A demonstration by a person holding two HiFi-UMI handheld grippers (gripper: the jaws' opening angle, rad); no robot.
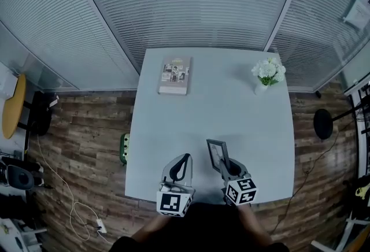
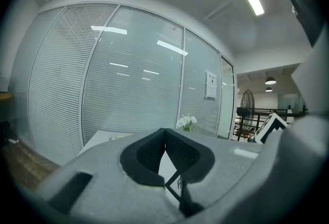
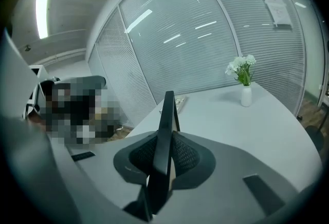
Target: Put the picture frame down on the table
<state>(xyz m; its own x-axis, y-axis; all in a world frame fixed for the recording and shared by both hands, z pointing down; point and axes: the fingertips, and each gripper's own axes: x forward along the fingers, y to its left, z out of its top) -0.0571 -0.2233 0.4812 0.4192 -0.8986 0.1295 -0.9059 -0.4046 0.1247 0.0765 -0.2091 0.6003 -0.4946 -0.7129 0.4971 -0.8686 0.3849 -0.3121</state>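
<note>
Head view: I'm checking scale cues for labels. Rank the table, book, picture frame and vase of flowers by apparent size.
1. table
2. book and vase of flowers, about alike
3. picture frame, tilted and partly hidden by the right hand-held gripper

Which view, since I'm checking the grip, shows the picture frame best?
The right gripper view: the picture frame stands edge-on, clamped in the right gripper. Head view shows it small; left gripper view, at most a dark sliver.

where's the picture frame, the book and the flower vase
picture frame point(image 1: 217, 153), head view, middle of its face
book point(image 1: 175, 75), head view, centre of its cover
flower vase point(image 1: 261, 88), head view, the white vase body
</note>
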